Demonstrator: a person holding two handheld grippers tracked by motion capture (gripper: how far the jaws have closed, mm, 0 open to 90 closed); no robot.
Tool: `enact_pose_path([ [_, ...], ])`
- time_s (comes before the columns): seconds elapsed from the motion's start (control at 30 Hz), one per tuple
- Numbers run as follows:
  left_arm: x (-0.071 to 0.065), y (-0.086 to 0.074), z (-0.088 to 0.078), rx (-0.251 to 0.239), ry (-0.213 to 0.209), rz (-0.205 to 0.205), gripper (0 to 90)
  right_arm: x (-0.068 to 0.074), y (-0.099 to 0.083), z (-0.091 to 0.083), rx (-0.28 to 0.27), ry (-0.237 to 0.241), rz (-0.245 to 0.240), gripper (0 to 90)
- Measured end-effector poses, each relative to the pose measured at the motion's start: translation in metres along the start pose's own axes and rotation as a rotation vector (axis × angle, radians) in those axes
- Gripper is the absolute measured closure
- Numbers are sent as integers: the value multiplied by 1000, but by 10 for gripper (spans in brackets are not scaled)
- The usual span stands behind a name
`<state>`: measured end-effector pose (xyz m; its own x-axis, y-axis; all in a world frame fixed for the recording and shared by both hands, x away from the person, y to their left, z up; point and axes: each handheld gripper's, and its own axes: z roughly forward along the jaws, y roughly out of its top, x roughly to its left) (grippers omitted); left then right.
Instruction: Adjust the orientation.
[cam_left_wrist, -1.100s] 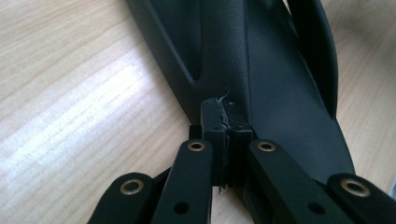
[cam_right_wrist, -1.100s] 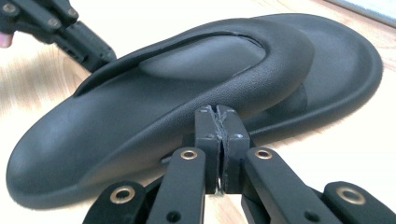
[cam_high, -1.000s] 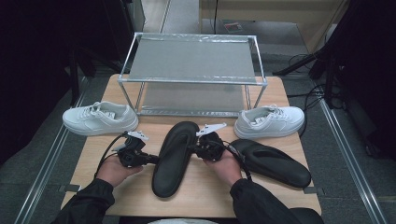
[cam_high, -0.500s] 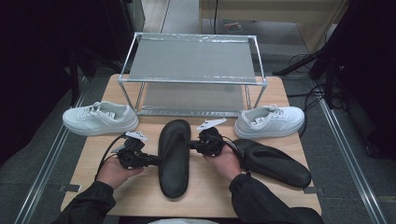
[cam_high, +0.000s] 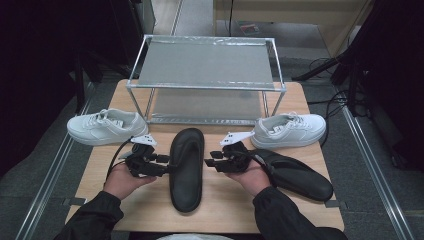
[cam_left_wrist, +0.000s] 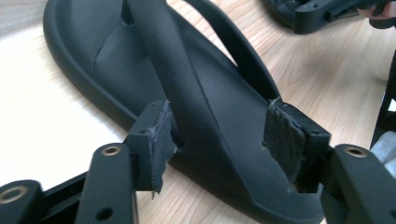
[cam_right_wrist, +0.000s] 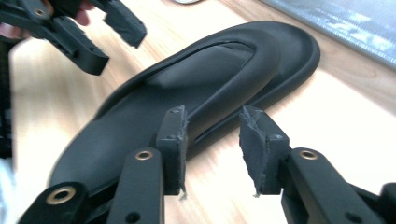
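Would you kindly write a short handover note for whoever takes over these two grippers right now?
Left gripper: open, jaws just opened, pads astride the middle sandal's strap, not pressing.
Right gripper: open, jaws just opened, off the sandal's right edge, holding nothing.
Done: middle sandal lies flat on the table, toe toward the rack.
Second sandal lies at the right; one white sneaker left, one right.
Left: probably shelving the shoes; rack empty.

Overhead plus 2 close tongs views
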<state>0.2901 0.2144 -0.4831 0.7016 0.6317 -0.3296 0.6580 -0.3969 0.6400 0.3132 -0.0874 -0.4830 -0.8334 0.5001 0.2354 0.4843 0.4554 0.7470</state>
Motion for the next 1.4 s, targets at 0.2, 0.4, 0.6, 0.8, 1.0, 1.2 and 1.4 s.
enact_pose_path([
  [0.2, -2, 6, 6, 10, 2, 40, 383, 0, -4, -18, -9, 18, 11, 614],
  [0.4, -4, 11, 9, 12, -6, 57, 369, -2, -12, -33, 3, -25, 7, 601],
  [0.6, -4, 14, 11, 5, -9, 63, 366, -7, -17, -50, -27, -37, 23, 637],
  [0.8, -5, 16, 12, 8, -14, 69, 363, -13, -26, -65, -33, -60, 21, 618],
  [1.0, -5, 19, 13, 9, -14, 72, 360, -15, -39, -75, -66, -81, 14, 616],
  [1.2, -5, 21, 15, 9, -2, 71, 358, -21, -53, -91, -62, -86, 23, 613],
  [1.4, -6, 23, 16, 5, -5, 69, 358, -26, -65, -106, -62, -109, 28, 610],
])
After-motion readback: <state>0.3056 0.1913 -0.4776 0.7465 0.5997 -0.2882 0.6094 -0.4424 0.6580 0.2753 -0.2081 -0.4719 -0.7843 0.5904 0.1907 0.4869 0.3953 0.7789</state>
